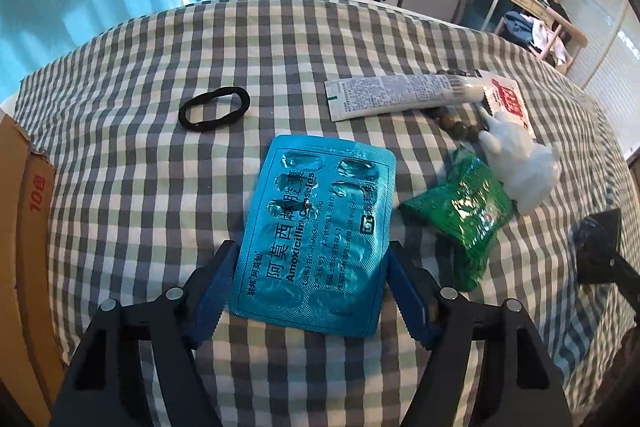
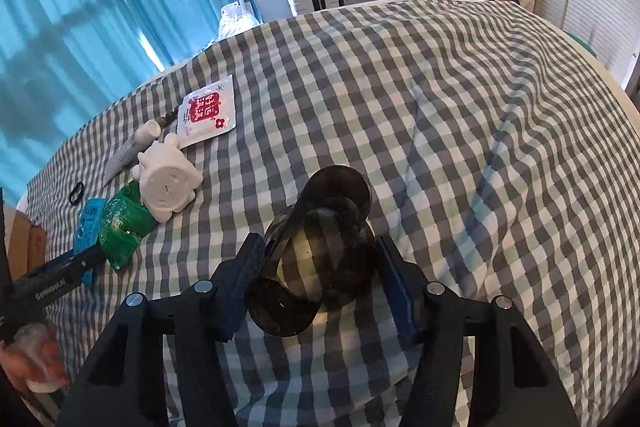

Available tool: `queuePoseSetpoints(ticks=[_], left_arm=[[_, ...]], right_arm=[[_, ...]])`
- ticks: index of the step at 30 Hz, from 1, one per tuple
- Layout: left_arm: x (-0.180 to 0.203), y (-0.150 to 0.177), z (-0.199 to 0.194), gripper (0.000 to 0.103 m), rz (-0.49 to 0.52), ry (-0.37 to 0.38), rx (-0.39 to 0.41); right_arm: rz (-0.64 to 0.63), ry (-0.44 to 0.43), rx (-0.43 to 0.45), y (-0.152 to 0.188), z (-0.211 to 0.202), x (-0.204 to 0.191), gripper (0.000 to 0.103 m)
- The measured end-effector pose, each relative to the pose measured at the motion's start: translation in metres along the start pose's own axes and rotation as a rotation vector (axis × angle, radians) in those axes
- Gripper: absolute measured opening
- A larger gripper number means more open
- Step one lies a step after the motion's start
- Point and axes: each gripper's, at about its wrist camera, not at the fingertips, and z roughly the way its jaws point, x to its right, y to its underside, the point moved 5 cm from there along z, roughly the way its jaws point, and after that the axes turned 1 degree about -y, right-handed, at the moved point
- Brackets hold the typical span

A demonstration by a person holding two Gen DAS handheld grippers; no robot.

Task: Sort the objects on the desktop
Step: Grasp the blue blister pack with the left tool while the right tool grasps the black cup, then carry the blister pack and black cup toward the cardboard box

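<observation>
A blue amoxicillin blister pack [image 1: 316, 235] lies on the checked cloth [image 1: 140, 187], and my left gripper [image 1: 308, 253] has closed on its near end, one blue pad against each long edge. In the right wrist view that same pack [image 2: 89, 223] shows at the far left. My right gripper [image 2: 320, 245] is shut on a dark, see-through plastic container [image 2: 320, 247] that lies on its side, open mouth toward the camera. Its pads touch both sides of the container.
Beside the pack lie a green foil packet [image 1: 464, 211], a white figurine [image 1: 524, 167], a white tube [image 1: 396, 95], a red-and-white sachet [image 1: 508, 103], brown beads [image 1: 456, 127] and a black hair tie [image 1: 214, 108]. A cardboard box [image 1: 24, 211] stands at the left edge.
</observation>
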Motion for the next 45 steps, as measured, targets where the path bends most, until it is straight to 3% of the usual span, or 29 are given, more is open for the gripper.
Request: queuePoseSetpoints(ticks=[12, 19, 22, 29, 35, 45], left_arm=[[0.012, 0.012, -0.056, 0.074, 0.039, 0.004, 0.026], [0.009, 0.012, -0.104, 0.074, 0.021, 0.022, 0.077], [0.008, 0.014, -0.127, 0.074, 0.022, 0.027, 0.107], [0.000, 0.020, -0.182, 0.074, 0.020, 0.047, 0.184], [-0.017, 0.019, -0.231, 0.074, 0.006, 0.050, 0.260], [-0.068, 0.030, -0.281, 0.074, -0.046, 0.040, 0.334]], right_arm=[[-0.032, 0.016, 0.039, 0.000, -0.029, -0.003, 0.057], [-0.028, -0.044, 0.075, 0.007, -0.072, -0.014, 0.057], [-0.013, -0.114, 0.100, 0.010, -0.097, -0.027, 0.057], [-0.098, -0.181, 0.176, 0.017, -0.155, -0.075, 0.055], [-0.163, -0.259, 0.190, 0.030, -0.194, -0.118, 0.049], [-0.295, -0.306, 0.192, 0.058, -0.212, -0.184, 0.045]])
